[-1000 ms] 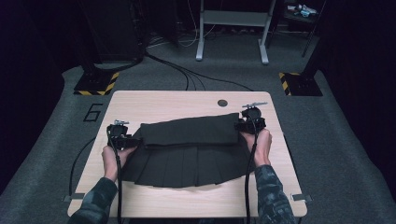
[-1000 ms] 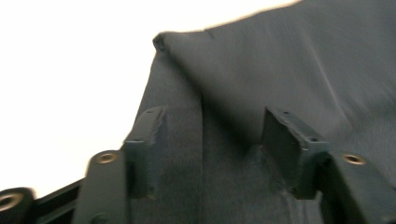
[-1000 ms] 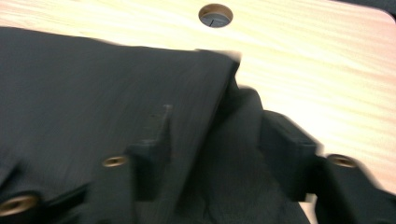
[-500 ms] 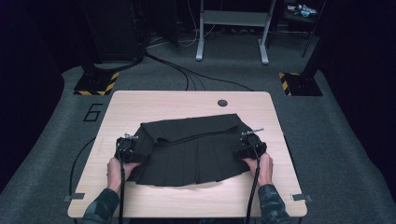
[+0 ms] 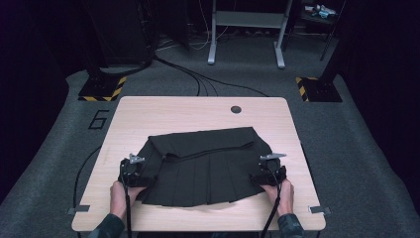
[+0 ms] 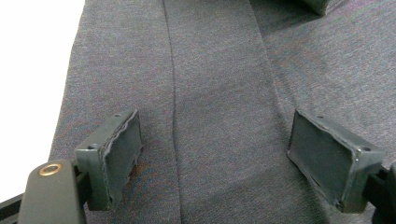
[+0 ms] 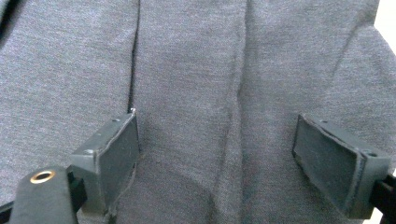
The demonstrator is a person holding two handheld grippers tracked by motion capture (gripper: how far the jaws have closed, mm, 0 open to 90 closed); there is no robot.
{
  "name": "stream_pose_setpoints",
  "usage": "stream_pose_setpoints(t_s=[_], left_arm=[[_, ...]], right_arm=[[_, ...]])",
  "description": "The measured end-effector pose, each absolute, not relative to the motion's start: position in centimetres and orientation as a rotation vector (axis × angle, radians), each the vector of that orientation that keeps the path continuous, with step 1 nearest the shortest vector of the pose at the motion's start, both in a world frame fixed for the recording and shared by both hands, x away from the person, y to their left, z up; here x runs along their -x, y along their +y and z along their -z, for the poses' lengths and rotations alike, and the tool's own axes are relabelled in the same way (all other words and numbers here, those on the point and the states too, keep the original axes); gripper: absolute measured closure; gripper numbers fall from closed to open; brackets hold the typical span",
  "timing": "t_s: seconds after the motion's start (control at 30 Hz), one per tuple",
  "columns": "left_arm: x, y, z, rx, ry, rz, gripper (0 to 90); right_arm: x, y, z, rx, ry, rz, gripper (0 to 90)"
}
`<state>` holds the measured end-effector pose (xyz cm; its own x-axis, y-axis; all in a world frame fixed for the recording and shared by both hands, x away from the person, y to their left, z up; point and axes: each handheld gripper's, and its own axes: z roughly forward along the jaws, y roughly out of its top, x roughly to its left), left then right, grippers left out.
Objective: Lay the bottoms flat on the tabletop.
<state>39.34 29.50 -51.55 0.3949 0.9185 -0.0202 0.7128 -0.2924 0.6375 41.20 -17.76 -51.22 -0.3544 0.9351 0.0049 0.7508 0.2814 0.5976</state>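
I hold the left tool [image 5: 132, 172] and right tool [image 5: 268, 173], both spread wide and gripping nothing, at opposite ends of the dark pleated skirt [image 5: 205, 166], which lies flat across the surface [image 5: 148, 111], its long axis running between them.

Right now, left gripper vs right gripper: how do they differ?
The left gripper sits at the skirt's left edge; the right gripper sits at its right edge. In the left gripper view, bare table shows at the frame's left; in the right gripper view, only a sliver shows at top right. Both have jaws wide open over flat pleats, gripping nothing.
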Motion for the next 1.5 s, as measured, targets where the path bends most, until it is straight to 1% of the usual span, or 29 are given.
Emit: stream_pose_setpoints(t_s=[0.03, 0.07, 0.1, 0.13, 0.23, 0.4, 0.47, 0.53, 0.57, 0.63, 0.7, 0.83, 0.93, 0.97, 1.0, 1.2, 1.27, 1.3, 1.33, 1.37, 1.43, 1.47, 1.5], left_arm=[[-38.6, 29.7, 51.6, -2.095, 1.378, -0.478, 17.2], [-38.6, 29.7, 51.6, -2.095, 1.378, -0.478, 17.2], [-38.3, 29.7, 51.6, -2.092, 1.372, -0.478, 17.2], [-37.9, 29.8, 51.6, -2.095, 1.367, -0.476, 17.2], [-36.5, 30.1, 51.6, -2.104, 1.351, -0.462, 17.2], [-36.0, 30.6, 51.4, -2.109, 1.349, -0.433, 17.1], [-35.9, 30.8, 51.3, -2.087, 1.372, -0.41, 15.0], [-35.8, 30.9, 51.0, -2.076, 1.39, -0.406, 10.2], [-35.8, 31.0, 50.7, -2.078, 1.396, -0.394, 8.5], [-35.7, 31.1, 50.0, -2.062, 1.391, -0.398, 7.9], [-35.9, 31.1, 48.8, -2.043, 1.375, -0.396, 5.3], [-36.4, 30.7, 47.8, -2.022, 1.359, -0.406, 3.8], [-37.1, 30.0, 47.2, -2.014, 1.351, -0.411, 1.3], [-37.6, 29.6, 46.8, -2.037, 1.332, -0.402, 1.3], [-37.9, 29.3, 46.7, -2.027, 1.323, -0.405, 0.2], [-39.7, 27.5, 46.3, -2.011, 1.314, -0.395, 0.2], [-40.2, 27.0, 46.2, -2.042, 1.285, -0.389, 2.1], [-40.4, 26.7, 46.3, -2.035, 1.283, -0.384, 6.3], [-40.6, 26.4, 46.3, -2.035, 1.274, -0.394, 6.3], [-40.9, 26.1, 46.4, -2.044, 1.267, -0.393, 8.4], [-41.2, 25.9, 46.5, -2.076, 1.248, -0.392, 14.7], [-41.4, 25.7, 46.6, -2.079, 1.254, -0.398, 15.5], [-41.7, 25.4, 46.9, -2.064, 1.268, -0.409, 21.6]], right_arm=[[-40.2, -17.8, 51.2, -1.528, 2.206, -0.739, 14.1], [-40.2, -17.8, 51.2, -1.528, 2.206, -0.739, 14.1], [-39.1, -17.7, 51.3, -1.536, 2.203, -0.74, 14.2], [-39.1, -17.7, 51.3, -1.536, 2.203, -0.74, 14.2], [-37.2, -17.9, 51.2, -1.535, 2.21, -0.731, 14.3], [-36.3, -18.2, 51.0, -1.55, 2.227, -0.725, 14.9], [-36.2, -18.6, 50.7, -1.578, 2.224, -0.751, 15.0], [-36.2, -19.1, 50.4, -1.572, 2.204, -0.771, 14.4], [-36.3, -19.5, 49.8, -1.571, 2.191, -0.794, 13.3], [-36.3, -19.5, 49.4, -1.587, 2.182, -0.807, 12.9], [-36.8, -19.7, 48.4, -1.551, 2.175, -0.824, 11.3], [-37.9, -19.4, 47.0, -1.529, 2.169, -0.84, 8.8], [-38.5, -19.2, 46.4, -1.517, 2.167, -0.856, 8.0], [-38.8, -19.1, 46.2, -1.505, 2.171, -0.861, 7.9], [-39.8, -18.5, 45.7, -1.481, 2.179, -0.867, 7.6], [-42.0, -17.6, 45.2, -1.467, 2.195, -0.884, 8.2], [-42.8, -17.0, 45.0, -1.458, 2.201, -0.882, 10.8], [-43.7, -16.6, 45.0, -1.444, 2.209, -0.867, 14.4], [-43.7, -16.6, 45.0, -1.444, 2.209, -0.867, 14.4], [-44.1, -16.4, 45.1, -1.447, 2.209, -0.867, 15.2], [-44.8, -16.1, 45.5, -1.453, 2.208, -0.86, 19.7], [-45.0, -16.0, 45.6, -1.459, 2.209, -0.856, 20.4], [-45.5, -16.0, 45.9, -1.473, 2.207, -0.861, 25.2]])
